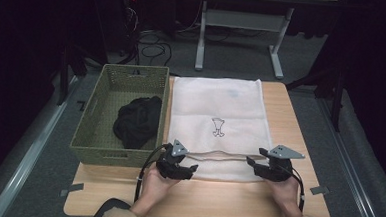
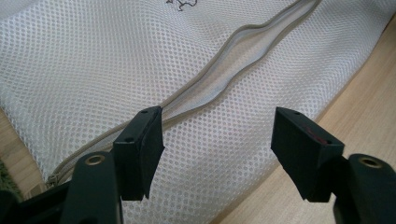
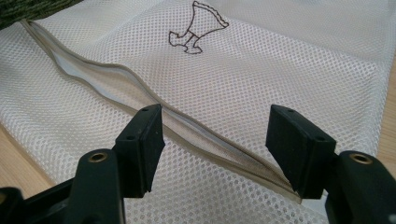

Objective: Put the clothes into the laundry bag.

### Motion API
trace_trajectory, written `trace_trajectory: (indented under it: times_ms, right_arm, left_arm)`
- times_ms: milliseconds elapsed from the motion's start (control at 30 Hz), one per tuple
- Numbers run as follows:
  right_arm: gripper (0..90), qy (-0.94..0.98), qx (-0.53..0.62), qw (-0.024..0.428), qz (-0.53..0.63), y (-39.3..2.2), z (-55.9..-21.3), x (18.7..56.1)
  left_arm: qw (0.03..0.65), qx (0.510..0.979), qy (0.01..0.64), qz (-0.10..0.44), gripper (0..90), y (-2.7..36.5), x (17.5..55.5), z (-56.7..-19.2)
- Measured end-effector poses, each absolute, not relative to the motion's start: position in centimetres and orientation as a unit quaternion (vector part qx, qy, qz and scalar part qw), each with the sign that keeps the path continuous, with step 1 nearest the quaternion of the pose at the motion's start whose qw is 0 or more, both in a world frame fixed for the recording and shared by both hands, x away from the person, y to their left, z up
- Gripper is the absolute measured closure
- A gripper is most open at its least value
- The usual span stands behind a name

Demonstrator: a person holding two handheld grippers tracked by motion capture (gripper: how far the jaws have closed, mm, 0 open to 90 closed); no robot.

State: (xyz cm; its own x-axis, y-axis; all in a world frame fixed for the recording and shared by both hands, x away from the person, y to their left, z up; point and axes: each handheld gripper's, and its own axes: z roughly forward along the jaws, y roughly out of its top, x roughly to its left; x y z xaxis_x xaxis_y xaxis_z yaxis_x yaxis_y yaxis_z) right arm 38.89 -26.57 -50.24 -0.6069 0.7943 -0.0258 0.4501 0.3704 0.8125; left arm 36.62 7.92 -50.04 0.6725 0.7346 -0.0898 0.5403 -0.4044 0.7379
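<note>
A white mesh laundry bag [image 1: 216, 107] lies flat on the wooden table [image 1: 211, 199], with a small dark drawing [image 1: 218, 127] printed on its middle. Its grey zipper opening [image 1: 218, 156] runs across near the front edge and gapes slightly. My left gripper [image 1: 190, 167] hovers at the left end of the zipper [image 2: 233, 51], jaws open over the mesh with nothing between the pads. At the right end of the zipper [image 3: 116, 77] my right gripper [image 1: 254, 161] stands open too, its jaws on either side of the zipper line without pinching it.
A green woven basket [image 1: 133, 71] sits to the left of the bag and holds a crumpled black garment [image 1: 138, 120]. Bare table shows in front of the bag. Beyond the table's far edge stand a desk frame [image 1: 235, 20] and cables on the floor.
</note>
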Motion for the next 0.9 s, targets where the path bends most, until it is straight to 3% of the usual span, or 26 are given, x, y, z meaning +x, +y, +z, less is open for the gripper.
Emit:
trace_trajectory:
  times_ms: [900]
  right_arm:
    - [39.1, 0.804, 0.387, 0.207, 0.402, -26.5, -50.1, 39.0]
  left_arm:
    - [0.413, 0.819, 0.376, 0.135, 42.0, 7.6, 36.4, -48.5]
